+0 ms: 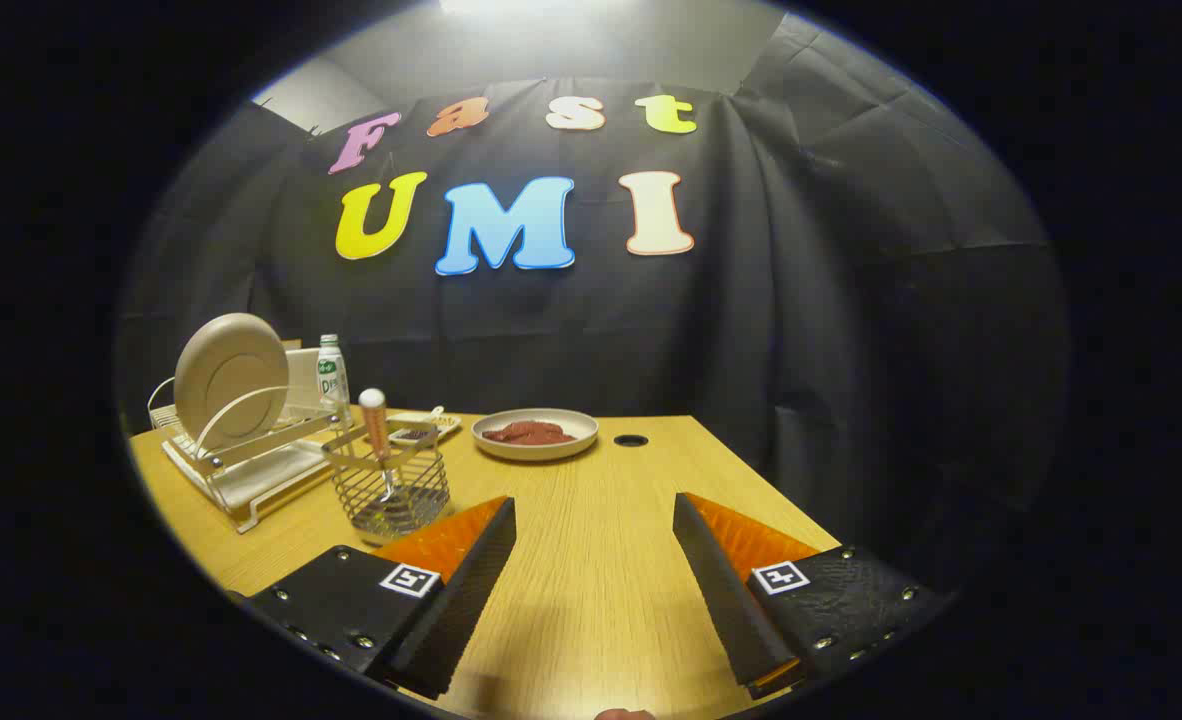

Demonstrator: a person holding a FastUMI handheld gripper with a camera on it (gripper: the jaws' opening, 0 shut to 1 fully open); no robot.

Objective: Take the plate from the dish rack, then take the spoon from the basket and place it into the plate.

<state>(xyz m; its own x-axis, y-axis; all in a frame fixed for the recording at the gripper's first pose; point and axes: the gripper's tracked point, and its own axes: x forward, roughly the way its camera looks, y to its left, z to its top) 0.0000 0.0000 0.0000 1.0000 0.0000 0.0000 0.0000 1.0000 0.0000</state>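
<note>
A beige plate [229,375] stands on edge in the white dish rack [251,470] at the far left of the wooden table. Just right of the rack is a wire basket [391,490], and a spoon [375,425] stands upright in it with its pale pink handle pointing up. My gripper [594,520] is open over the table's near part, with nothing between its black and orange fingers [471,570]. The basket sits just ahead of the left finger, and the rack lies beyond it to the left.
A shallow bowl [536,433] holding something dark red sits in the middle of the table beyond the fingers. Behind the basket lie a small tray [423,427] and a plastic bottle [331,372]. A round cable hole [631,440] is right of the bowl.
</note>
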